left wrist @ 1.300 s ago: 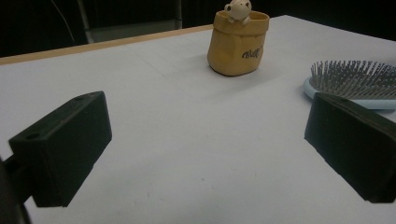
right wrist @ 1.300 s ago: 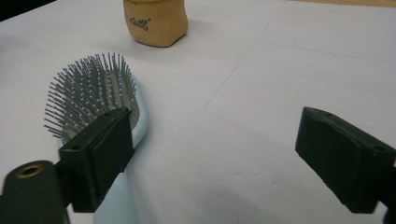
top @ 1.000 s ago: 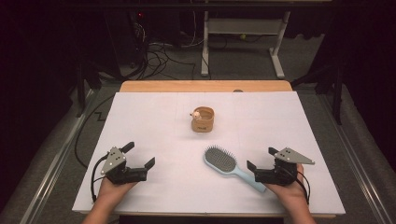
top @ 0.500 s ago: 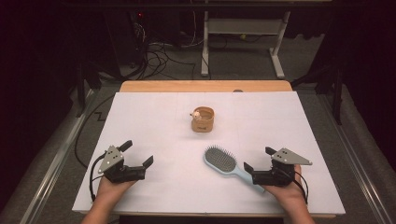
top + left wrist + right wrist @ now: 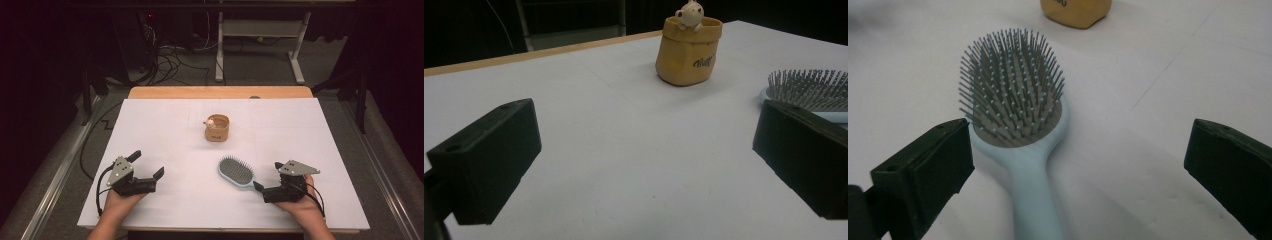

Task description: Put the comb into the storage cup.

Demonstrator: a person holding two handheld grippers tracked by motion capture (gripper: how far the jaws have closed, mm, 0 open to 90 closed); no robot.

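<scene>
A light blue hairbrush with grey bristles lies bristles-up on the white table, its handle pointing at my right gripper. That gripper is open, and the handle end lies between its jaws, nearer the left jaw, untouched. In the right gripper view the hairbrush lies close ahead of the right gripper. My left gripper rests open at the front left, holding nothing. In the left gripper view the left gripper faces bare table, with the hairbrush behind its right jaw.
A small tan fabric pouch with a little figure on its rim stands upright mid-table, beyond the brush; it shows as the pouch and the pouch too. A white sheet covers the table. Cables and a desk frame lie on the floor behind.
My right gripper has edged left and slightly nearer, closing in on the brush handle. The left gripper has hardly moved.
</scene>
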